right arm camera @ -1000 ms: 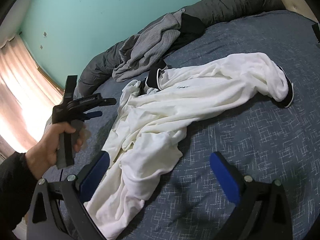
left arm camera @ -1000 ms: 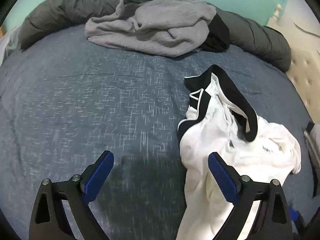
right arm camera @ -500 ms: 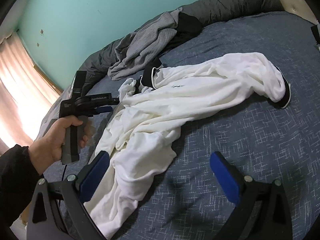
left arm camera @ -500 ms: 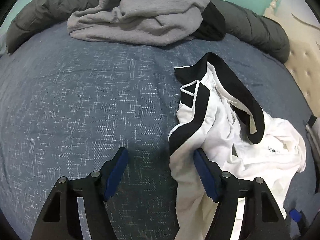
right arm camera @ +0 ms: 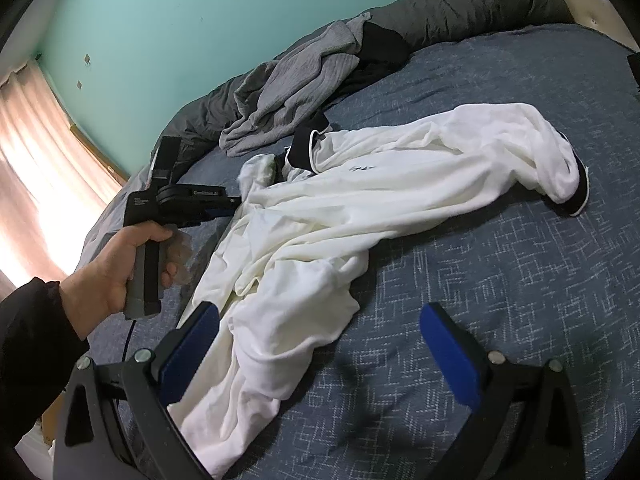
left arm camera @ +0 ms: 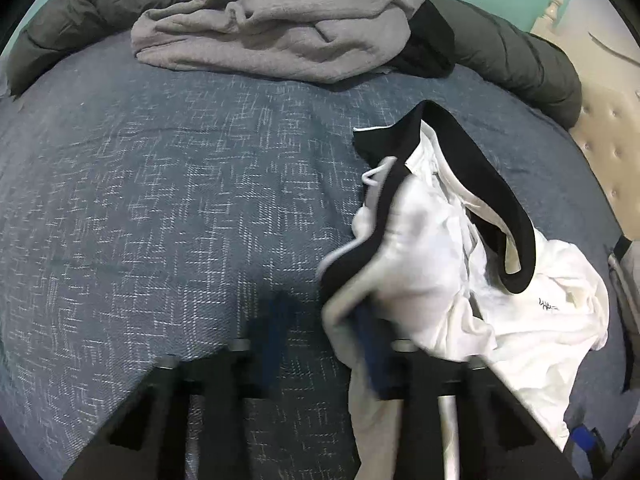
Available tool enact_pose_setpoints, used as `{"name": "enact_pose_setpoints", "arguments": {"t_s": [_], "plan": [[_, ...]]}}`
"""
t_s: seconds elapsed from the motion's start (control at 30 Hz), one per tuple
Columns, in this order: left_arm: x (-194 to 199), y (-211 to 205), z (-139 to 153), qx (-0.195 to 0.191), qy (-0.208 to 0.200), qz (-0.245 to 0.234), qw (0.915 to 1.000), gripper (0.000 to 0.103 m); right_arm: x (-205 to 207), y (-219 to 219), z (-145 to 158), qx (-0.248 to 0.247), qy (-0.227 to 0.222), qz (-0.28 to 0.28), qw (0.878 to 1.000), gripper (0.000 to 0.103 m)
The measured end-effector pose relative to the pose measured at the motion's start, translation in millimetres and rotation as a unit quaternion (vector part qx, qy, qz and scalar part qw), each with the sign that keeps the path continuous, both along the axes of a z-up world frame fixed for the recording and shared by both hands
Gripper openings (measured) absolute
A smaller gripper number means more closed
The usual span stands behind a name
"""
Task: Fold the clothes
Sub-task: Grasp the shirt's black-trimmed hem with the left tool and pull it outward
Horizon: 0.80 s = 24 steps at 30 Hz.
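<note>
On the blue bed (right arm camera: 500, 280), the white shirt (right arm camera: 360, 208) edge at lower right is being closed on by the left gripper (left arm camera: 324, 344), best pinched fully, while the right gripper (right arm camera: 320, 344) is held wide, empty.

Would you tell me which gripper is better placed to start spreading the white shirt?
Left, probably. The left gripper is closing with the edge of the white black-trimmed shirt between its jaws, while the right gripper hangs open above the blue bedspread.
</note>
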<state>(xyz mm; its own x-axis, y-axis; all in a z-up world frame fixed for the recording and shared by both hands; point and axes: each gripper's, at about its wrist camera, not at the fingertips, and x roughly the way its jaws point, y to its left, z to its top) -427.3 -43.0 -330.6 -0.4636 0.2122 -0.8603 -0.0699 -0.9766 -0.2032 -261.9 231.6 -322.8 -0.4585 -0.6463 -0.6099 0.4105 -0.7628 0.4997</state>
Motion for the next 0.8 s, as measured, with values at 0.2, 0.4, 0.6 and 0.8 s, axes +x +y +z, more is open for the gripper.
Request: {"name": "enact_pose_setpoints", "arguments": {"t_s": [0.2, 0.4, 0.6, 0.8], "plan": [[13.6, -4.3, 23.1, -0.007, 0.033, -0.011, 0.9994, 0.005, 0.1, -0.5, 0.9, -0.003, 0.000, -0.002, 1.000, 0.101], [24.2, -23.2, 58.4, -0.013, 0.064, -0.008, 0.9978, 0.005, 2.8, -3.5, 2.4, -0.006, 0.000, 0.003, 1.000, 0.101], [39.0, -70.1, 103.9, -0.018, 0.096, 0.031, 0.9947, 0.004, 4.2, -2.6, 4.8, -0.013, 0.000, 0.001, 1.000, 0.101], [65.2, -126.7, 144.4, -0.032, 0.120, 0.077, 0.9893, 0.004, 4.7, -1.6, 6.6, -0.015, 0.000, -0.004, 1.000, 0.101]]}}
